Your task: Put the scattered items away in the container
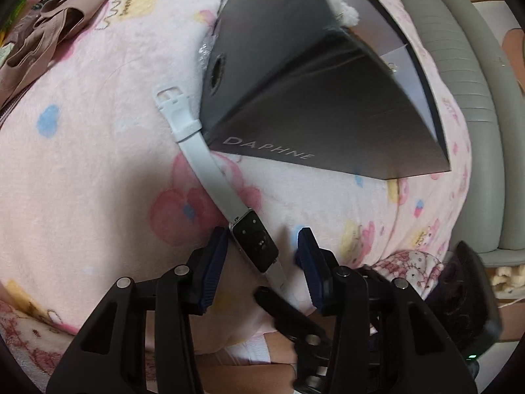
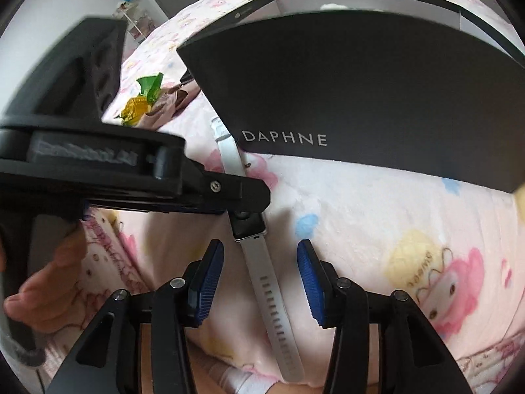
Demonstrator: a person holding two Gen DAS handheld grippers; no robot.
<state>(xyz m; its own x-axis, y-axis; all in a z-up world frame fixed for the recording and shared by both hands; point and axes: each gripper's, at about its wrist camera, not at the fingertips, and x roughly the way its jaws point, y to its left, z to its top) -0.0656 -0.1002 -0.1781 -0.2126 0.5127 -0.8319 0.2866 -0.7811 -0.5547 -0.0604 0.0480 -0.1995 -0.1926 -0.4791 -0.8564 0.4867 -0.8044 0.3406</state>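
A smartwatch (image 1: 254,241) with a white strap lies on the pink blanket, stretched toward the black DAPHNE box (image 1: 311,98). My left gripper (image 1: 262,234) is open and straddles the watch body: the left pad sits at its edge, the right pad stands clear. In the right wrist view the perforated strap end (image 2: 262,272) runs between the blue pads of my right gripper (image 2: 261,249), which is open and not touching it. One left gripper finger (image 2: 229,193) covers the watch body there. The box (image 2: 361,98) is open at the top, with something white and fluffy (image 1: 341,8) inside.
A brown garment (image 1: 42,39) lies at the far left of the blanket. A green and yellow wrapper (image 2: 141,101) sits beside it. A grey padded edge (image 1: 459,98) borders the bed on the right. A person's hand (image 2: 42,282) holds the left gripper.
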